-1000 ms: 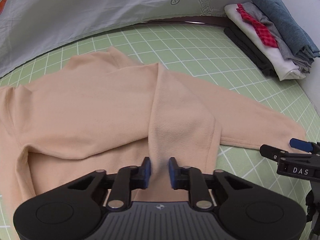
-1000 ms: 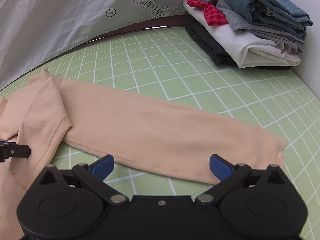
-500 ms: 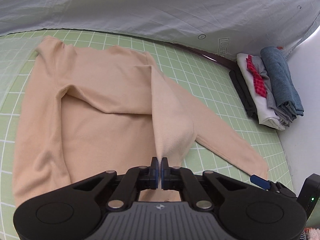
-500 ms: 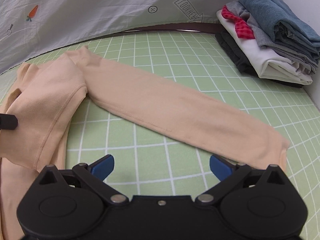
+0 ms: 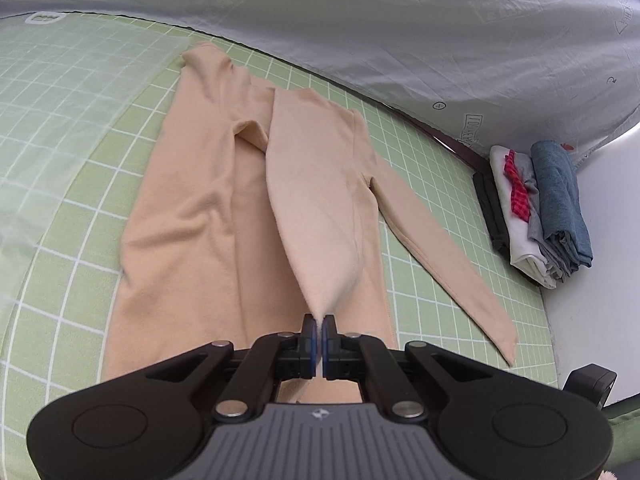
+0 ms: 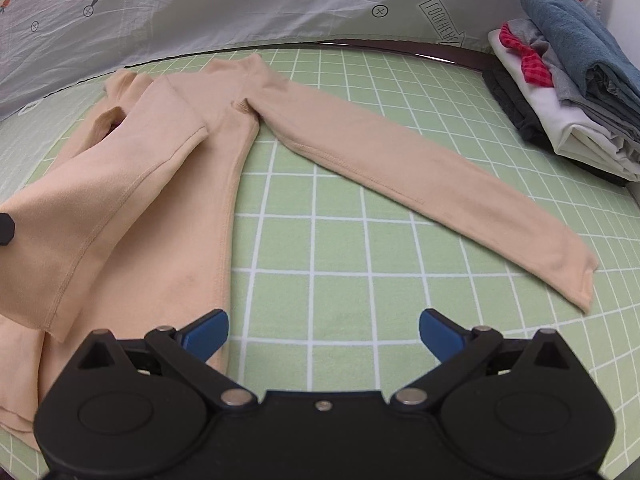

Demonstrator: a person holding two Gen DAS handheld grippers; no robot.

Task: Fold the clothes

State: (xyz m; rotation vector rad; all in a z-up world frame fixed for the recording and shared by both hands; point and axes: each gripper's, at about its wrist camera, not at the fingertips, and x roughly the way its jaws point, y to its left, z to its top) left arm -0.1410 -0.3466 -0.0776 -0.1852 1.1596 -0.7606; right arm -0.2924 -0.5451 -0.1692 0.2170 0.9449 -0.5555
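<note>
Here the left gripper point(image 5: 319, 326) is pinching the cuff of one sleeve point(image 5: 316, 216), jaws closed on it, lifting it over the shirt point(image 5: 188, 240) lying on the green mat point(image 6: 340, 248). The right gripper point(image 6: 323, 330) is hanging wide open and empty, near the other sleeve point(image 6: 420, 172) lying outstretched. Judging by this, the sleeve fold is underway; next, laying it flat across the body.

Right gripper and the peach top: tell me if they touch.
Apart. The right wrist view shows the right gripper open, bare green mat between its fingers, the peach top lying off to the side.
</note>
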